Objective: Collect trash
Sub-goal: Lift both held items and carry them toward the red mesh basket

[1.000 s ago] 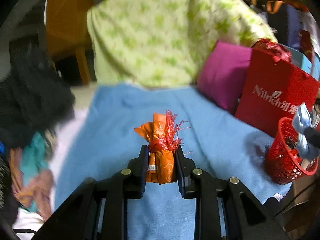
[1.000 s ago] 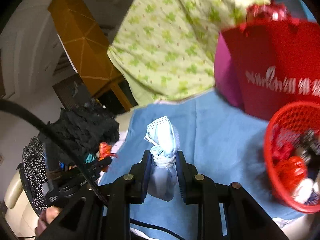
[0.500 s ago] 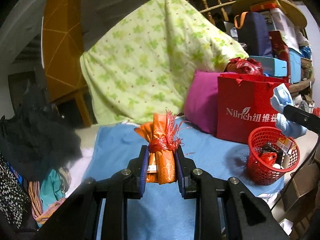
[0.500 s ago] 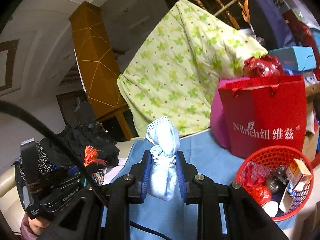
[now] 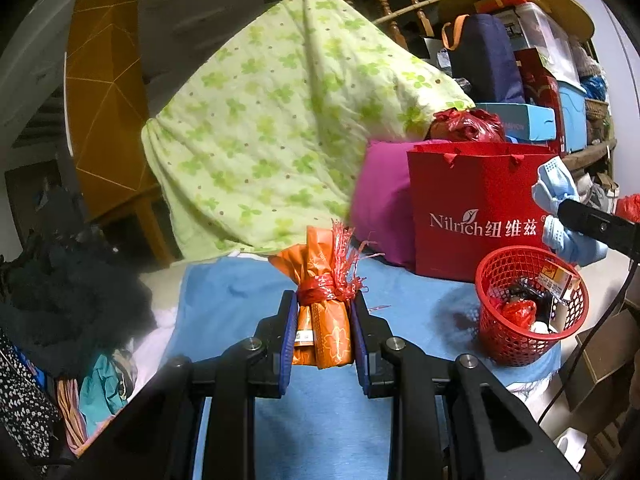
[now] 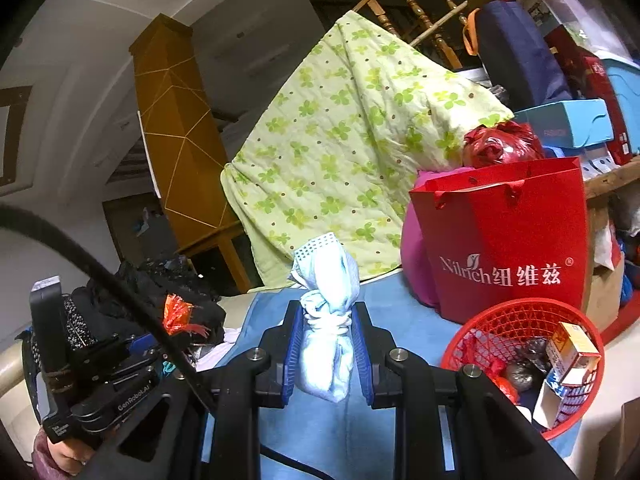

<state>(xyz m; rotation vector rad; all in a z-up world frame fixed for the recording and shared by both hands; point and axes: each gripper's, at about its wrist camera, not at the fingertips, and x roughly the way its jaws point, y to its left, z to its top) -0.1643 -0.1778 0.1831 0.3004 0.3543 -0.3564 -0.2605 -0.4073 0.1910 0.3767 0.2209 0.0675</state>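
My left fingers grip the orange wrapper bundle; right fingers clamp a knotted blue mask, probably; red basket near right.

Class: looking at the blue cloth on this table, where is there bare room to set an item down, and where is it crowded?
Free: the blue cloth between the black clothes heap and the red mesh basket, below the green floral quilt. Crowded: the right side, where the red Nilrich bag, magenta cushion and basket stand close together.
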